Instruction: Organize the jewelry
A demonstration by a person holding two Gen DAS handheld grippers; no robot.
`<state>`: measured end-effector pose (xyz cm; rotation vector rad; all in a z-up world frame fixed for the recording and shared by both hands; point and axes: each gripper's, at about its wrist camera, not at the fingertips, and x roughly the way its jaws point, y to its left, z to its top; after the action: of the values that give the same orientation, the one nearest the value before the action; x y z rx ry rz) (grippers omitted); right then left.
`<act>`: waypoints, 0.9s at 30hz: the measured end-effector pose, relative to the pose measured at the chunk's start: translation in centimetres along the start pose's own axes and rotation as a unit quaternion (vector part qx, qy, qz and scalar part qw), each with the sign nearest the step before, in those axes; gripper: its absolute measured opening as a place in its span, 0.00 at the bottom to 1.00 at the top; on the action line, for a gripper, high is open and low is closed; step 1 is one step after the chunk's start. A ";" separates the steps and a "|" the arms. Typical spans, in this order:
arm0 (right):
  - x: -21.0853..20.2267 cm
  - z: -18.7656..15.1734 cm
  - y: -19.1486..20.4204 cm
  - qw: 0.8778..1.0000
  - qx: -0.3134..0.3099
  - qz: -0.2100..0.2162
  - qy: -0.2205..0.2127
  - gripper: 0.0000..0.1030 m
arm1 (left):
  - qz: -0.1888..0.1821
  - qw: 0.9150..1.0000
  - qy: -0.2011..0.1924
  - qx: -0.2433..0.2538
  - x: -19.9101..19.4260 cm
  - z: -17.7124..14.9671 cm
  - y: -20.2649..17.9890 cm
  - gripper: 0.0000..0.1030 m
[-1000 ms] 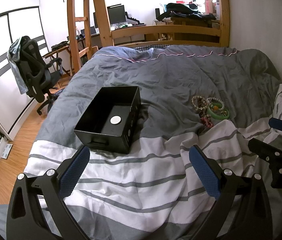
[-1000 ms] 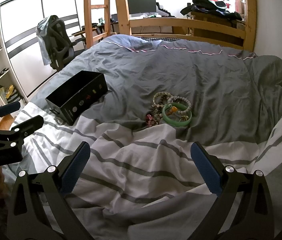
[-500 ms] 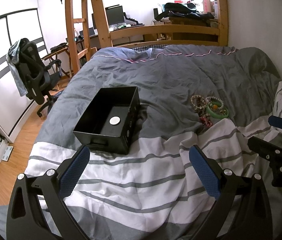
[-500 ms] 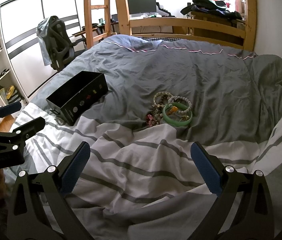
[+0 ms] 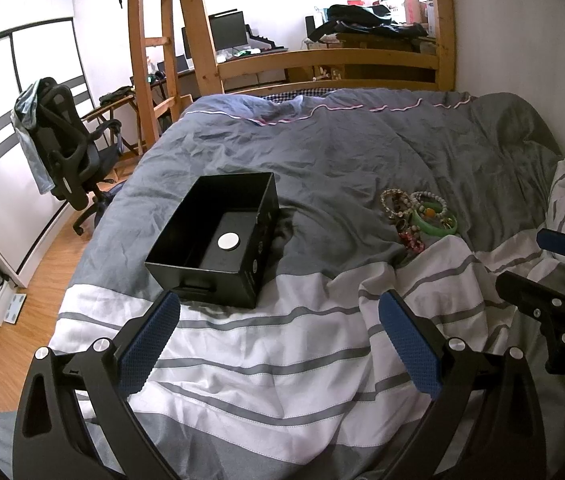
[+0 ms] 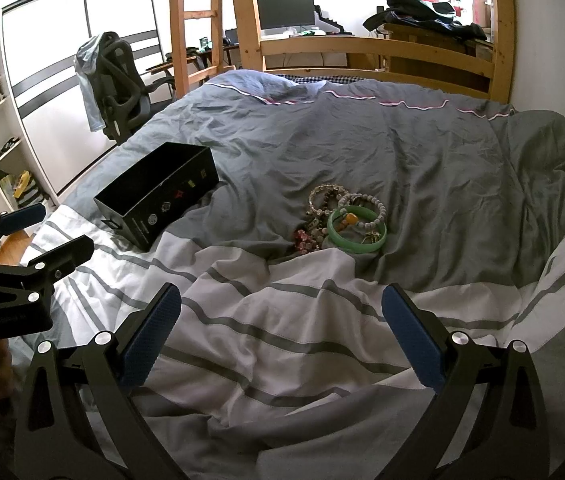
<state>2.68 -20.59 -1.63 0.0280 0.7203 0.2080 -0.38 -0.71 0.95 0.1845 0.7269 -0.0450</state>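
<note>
We hold the left tool (image 5: pixel 278 336) released, its blue pads spread wide above the striped sheet (image 5: pixel 266 344) at the near end of the bed (image 5: pixel 362 140). Just ahead of it and a little to its left sits the open black box (image 5: pixel 218 236), with a small silver disc (image 5: pixel 229 241) lying on its floor. The jewelry pile (image 5: pixel 418 216) lies farther ahead and off to this tool's right, on the grey duvet (image 5: pixel 342 160), well apart from the box.

Our right tool (image 6: pixel 280 328) is likewise released and holds nothing. Straight ahead of it, slightly right of centre, the jewelry pile (image 6: pixel 342 220) rests just beyond the fold where the striped sheet (image 6: pixel 282 320) meets the grey duvet (image 6: pixel 402 140); a green bangle (image 6: pixel 356 232) lies at the pile's near right, beaded bracelets (image 6: pixel 362 202) behind it. The black box (image 6: pixel 158 200) stands ahead to this tool's left.

Against the frames from a second ago, very little differs: both tools have kept the same wide spread, the box sits a touch lower in the left wrist view, and box and jewelry have stayed where they were.
</note>
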 end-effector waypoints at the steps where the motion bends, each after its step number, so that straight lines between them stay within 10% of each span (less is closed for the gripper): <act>1: 0.0 0.0 0.0 1.000 0.000 0.000 0.000 0.96 | 0.000 1.000 0.000 0.000 0.0 0.0 0.0 0.96; 27: 0.0 0.2 0.7 1.000 0.001 0.011 -0.005 0.92 | 0.000 1.000 0.004 0.005 0.3 -0.4 -0.5 0.96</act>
<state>2.71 -19.94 -1.39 0.0384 0.7113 0.2282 -0.47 -1.08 0.34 0.1945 0.7342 -0.0484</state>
